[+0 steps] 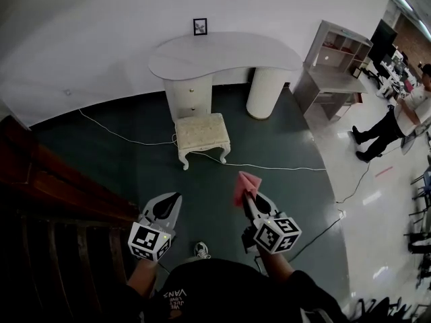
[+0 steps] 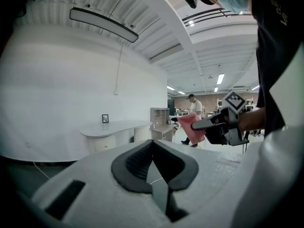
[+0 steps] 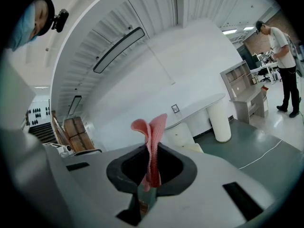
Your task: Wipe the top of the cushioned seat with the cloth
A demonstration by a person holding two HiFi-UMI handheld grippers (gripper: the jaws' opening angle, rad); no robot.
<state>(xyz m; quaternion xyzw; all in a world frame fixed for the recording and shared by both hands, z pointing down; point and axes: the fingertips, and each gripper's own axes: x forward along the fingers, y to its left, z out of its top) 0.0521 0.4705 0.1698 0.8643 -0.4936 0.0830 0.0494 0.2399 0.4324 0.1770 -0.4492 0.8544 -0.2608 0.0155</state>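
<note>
Right tool [image 1: 248,197] clenches a pink cloth [image 1: 246,182], soft ribbed fabric whose folded corners stand up above the jaws; left tool [image 1: 168,206] is closed on nothing. Well ahead of both, the cushioned seat [image 1: 201,132], a cream square pad on curved white legs, stands on dark green floor [image 1: 269,147] before a white kidney-shaped bench [image 1: 222,54].

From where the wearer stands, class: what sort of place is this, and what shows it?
Likely a lab hall with a mock bedroom corner: a vanity desk and stool by the wall, with a trailing cable.
</note>
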